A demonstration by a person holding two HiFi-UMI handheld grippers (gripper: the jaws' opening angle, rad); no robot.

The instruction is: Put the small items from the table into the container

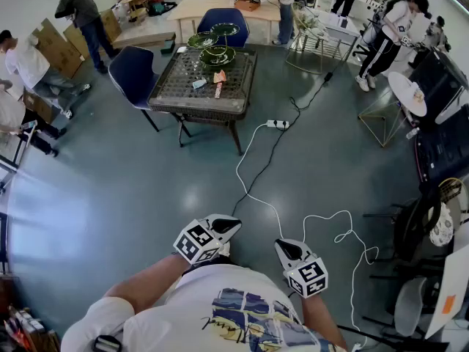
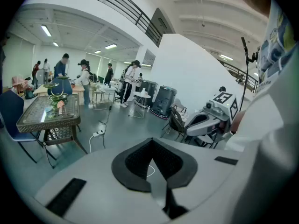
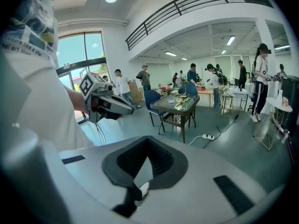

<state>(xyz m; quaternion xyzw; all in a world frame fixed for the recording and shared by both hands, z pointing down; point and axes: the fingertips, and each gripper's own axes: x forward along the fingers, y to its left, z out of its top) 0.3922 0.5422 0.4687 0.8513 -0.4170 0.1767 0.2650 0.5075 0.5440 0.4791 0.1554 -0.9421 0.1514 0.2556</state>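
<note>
The small items lie on a dark square table with a woven top [image 1: 179,94] in the upper middle of the head view. They are well apart from both grippers, which sit at the bottom centre, close to the person's white printed shirt [image 1: 242,306]. Among the items, an orange-red long piece [image 1: 219,81] lies with its long axis almost up and down in the frame. It is just beside a small pale blue piece [image 1: 199,83], and it is too small to tell which end is which. Just above them on the table stand green patterned dishes [image 1: 217,54]. The left gripper [image 1: 234,225] and the right gripper [image 1: 281,245] both point up the frame toward the table. Each gripper view shows its own black pads pressed together, with nothing between them; the head view does not show this clearly. Only the head view shows the table top from above, so the pieces can be told apart there. In the gripper views the table is seen from the side, and the items are only small spots of colour.
</note>
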